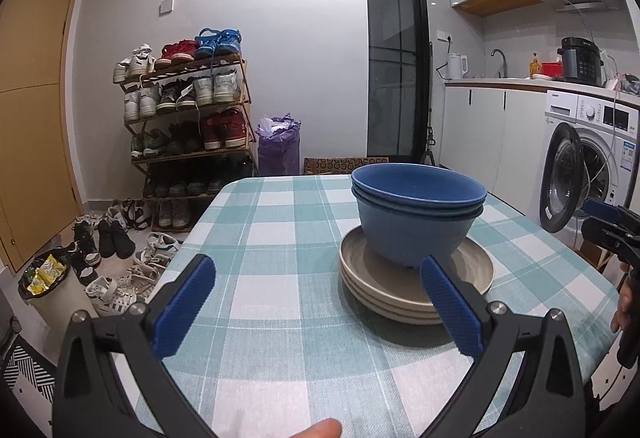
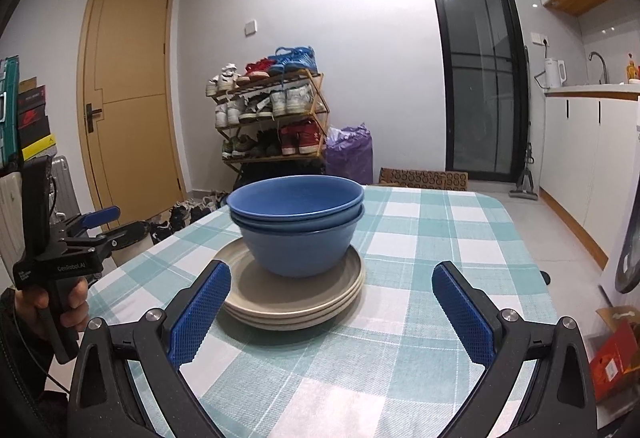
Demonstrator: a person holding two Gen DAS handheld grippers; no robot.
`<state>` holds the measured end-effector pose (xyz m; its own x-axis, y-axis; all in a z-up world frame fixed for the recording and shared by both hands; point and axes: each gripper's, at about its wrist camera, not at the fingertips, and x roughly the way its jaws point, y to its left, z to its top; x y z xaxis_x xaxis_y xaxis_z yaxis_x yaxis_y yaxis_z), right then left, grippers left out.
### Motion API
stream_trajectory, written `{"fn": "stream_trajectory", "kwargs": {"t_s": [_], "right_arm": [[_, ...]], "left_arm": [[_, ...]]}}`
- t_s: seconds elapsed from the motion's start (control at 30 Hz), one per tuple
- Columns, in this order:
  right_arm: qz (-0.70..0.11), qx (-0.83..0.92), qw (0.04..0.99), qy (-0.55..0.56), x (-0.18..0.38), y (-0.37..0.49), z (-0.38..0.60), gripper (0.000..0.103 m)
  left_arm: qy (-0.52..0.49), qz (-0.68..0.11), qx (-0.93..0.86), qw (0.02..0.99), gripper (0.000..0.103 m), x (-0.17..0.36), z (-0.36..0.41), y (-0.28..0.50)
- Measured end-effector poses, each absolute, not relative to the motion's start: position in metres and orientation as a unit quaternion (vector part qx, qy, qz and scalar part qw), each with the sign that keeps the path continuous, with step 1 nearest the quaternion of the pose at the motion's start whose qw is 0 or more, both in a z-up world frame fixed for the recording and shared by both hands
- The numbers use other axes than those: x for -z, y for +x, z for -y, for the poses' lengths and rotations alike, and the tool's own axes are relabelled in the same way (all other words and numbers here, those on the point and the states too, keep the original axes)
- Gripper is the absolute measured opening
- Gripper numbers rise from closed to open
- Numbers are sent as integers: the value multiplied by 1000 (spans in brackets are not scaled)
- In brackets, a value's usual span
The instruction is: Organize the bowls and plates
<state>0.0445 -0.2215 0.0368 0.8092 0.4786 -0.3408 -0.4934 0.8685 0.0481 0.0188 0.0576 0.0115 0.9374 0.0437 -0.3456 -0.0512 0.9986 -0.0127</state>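
Note:
Two blue bowls (image 1: 416,222) sit nested, one inside the other, on a stack of three beige plates (image 1: 412,292) on the checked tablecloth. The same bowls (image 2: 298,224) and plates (image 2: 292,298) show in the right wrist view. My left gripper (image 1: 318,304) is open and empty, a little short of the stack and to its left. My right gripper (image 2: 332,312) is open and empty, in front of the stack and slightly to its right. Each gripper also shows from the side in the other view: the right one (image 1: 608,222), the left one (image 2: 96,226).
The table (image 1: 280,238) has a teal and white checked cloth. A shoe rack (image 1: 188,126), loose shoes and a bin (image 1: 44,282) stand on the floor to the left. A washing machine (image 1: 584,166) and kitchen counter stand on the right.

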Motion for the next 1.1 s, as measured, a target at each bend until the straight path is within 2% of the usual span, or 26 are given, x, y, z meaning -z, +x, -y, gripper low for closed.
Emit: {"fn": "stream_trajectory", "kwargs": {"t_s": [0.33, 1.1], "right_arm": [[-162, -248, 954, -38, -26, 17, 221, 103], [-150, -250, 956, -26, -30, 14, 229, 103]], "left_arm": [[-17, -176, -24, 984, 103, -5, -56, 3], [-23, -181, -15, 983, 103, 2, -47, 0]]}}
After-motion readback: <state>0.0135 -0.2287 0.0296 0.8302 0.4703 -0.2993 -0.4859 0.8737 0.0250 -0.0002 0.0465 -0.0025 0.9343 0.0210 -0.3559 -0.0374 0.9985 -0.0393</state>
